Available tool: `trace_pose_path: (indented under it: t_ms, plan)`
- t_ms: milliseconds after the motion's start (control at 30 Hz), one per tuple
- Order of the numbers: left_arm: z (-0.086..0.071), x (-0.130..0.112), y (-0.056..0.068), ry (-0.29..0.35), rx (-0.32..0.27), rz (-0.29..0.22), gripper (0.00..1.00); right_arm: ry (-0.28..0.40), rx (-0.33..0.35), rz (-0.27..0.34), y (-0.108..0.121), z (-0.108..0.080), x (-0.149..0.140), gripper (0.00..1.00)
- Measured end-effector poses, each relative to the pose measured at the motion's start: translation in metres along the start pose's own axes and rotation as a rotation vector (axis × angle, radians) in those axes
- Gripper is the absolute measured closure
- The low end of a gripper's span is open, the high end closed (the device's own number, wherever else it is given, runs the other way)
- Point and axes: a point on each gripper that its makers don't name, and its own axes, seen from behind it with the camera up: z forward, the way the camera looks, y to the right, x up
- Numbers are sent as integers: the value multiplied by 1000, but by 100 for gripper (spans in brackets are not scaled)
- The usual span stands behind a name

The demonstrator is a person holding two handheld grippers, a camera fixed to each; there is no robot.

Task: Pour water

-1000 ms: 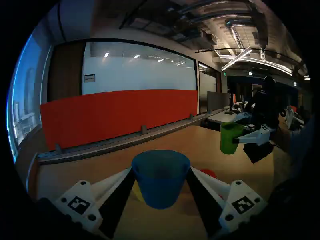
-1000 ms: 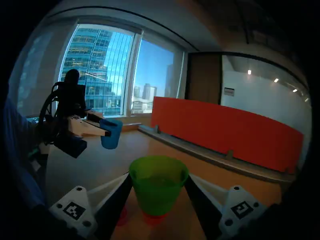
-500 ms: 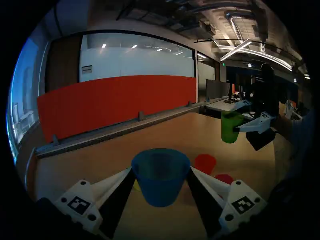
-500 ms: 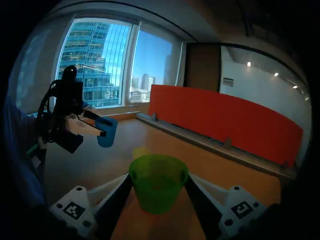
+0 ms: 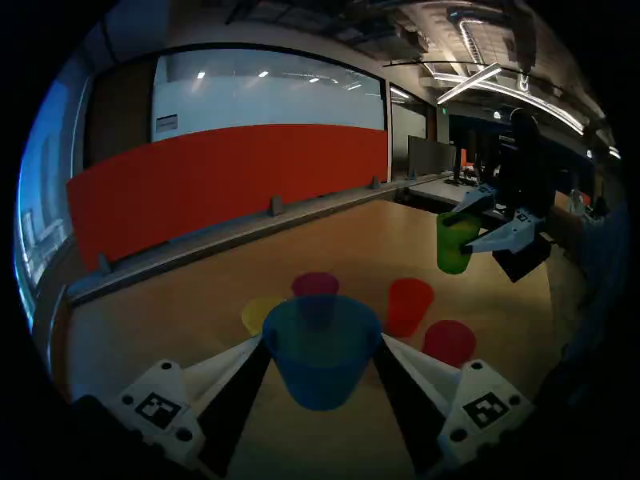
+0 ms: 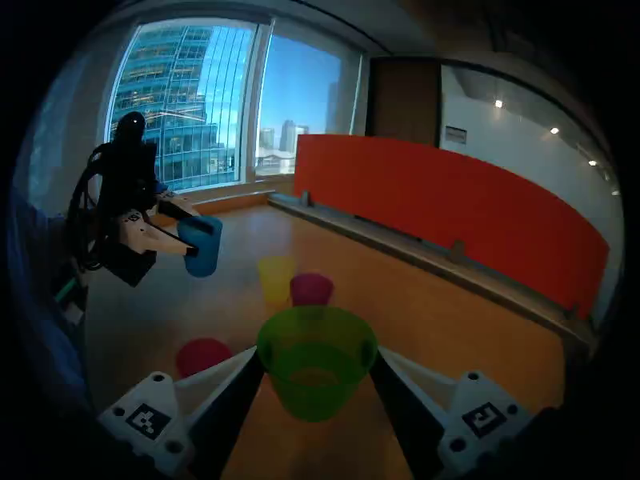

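My left gripper (image 5: 321, 352) is shut on a blue cup (image 5: 322, 364), held upright above the wooden table (image 5: 192, 320). My right gripper (image 6: 316, 364) is shut on a translucent green cup (image 6: 316, 376), also upright and off the table. In the left gripper view the green cup (image 5: 454, 244) hangs at the right in the right gripper (image 5: 464, 230). In the right gripper view the blue cup (image 6: 200, 246) hangs at the left in the left gripper (image 6: 192, 236). The two cups are well apart. I cannot tell whether either holds water.
Several cups stand on the table between the grippers: yellow (image 5: 262, 314), magenta (image 5: 315, 285), orange-red (image 5: 408, 306) and red (image 5: 448, 342). An orange partition (image 5: 224, 188) runs along the table's far edge. Windows (image 6: 192, 112) lie beyond the left gripper.
Both cameras now look further down at the table, so the standing cups have come into view. Each gripper still holds its cup, and the two have drawn slightly closer.
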Motion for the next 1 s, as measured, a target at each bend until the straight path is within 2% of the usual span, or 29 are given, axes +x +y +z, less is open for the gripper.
trace_pose_path:
  t_ms: [433, 1000]
  plan:
    - [11, -40, 7, -130, -34, 25, 13, -107, 6, 10, 6, 10, -37, 9]
    - [27, -83, 12, -256, -73, 59, 14, -195, 22, 9, 6, 21, -70, 9]
